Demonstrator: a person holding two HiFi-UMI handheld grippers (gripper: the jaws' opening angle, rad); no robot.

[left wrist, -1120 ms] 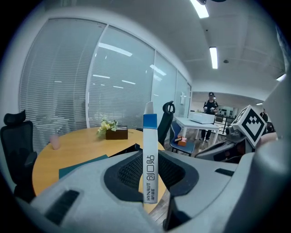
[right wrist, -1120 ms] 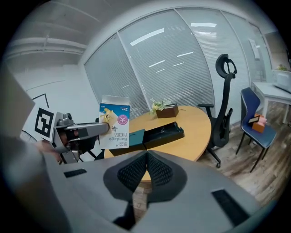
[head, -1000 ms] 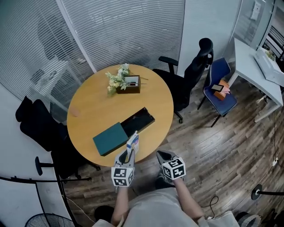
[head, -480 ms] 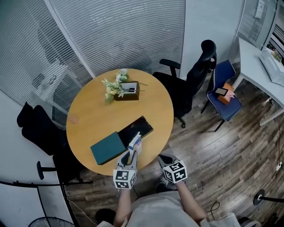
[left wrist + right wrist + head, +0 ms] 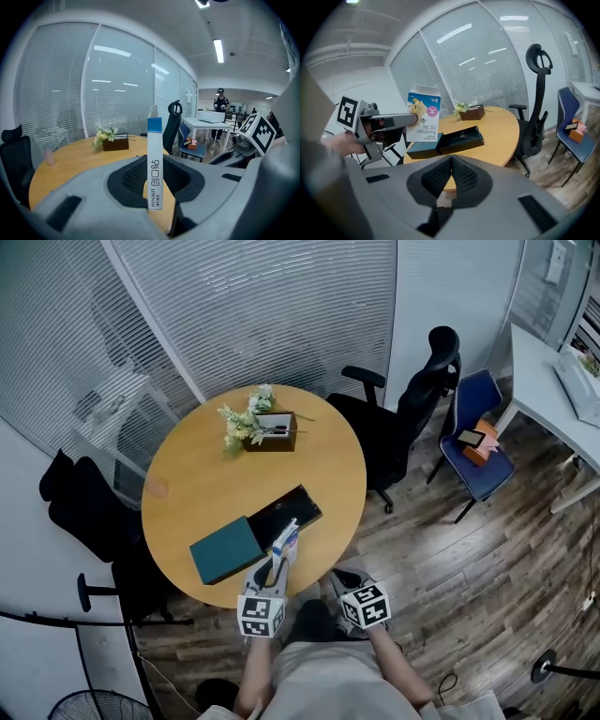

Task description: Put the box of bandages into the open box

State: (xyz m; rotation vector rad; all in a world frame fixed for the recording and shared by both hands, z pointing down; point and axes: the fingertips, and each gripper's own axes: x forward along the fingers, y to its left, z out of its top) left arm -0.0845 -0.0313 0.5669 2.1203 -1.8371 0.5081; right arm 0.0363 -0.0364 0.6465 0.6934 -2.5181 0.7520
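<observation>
Left gripper (image 5: pixel 274 564) fingers are clamping the box of bandages (image 5: pixel 154 157) by its 2 broad faces, upright over the worktop (image 5: pixel 206 474) edge, beside the open box (image 5: pixel 287 506). The carton is likely light and crushable. Right gripper (image 5: pixel 451 162) fingers are resting together, empty.

— What stands between the jaws of the left gripper (image 5: pixel 277 557)?
— The bandages (image 5: pixel 154 164), upright.
— And ahead of them?
— The open box (image 5: pixel 286 507) on the table (image 5: pixel 202 474), the lid (image 5: pixel 223 548) just beside it, left of the jaws. Flowers (image 5: pixel 242 416) far beyond.
</observation>
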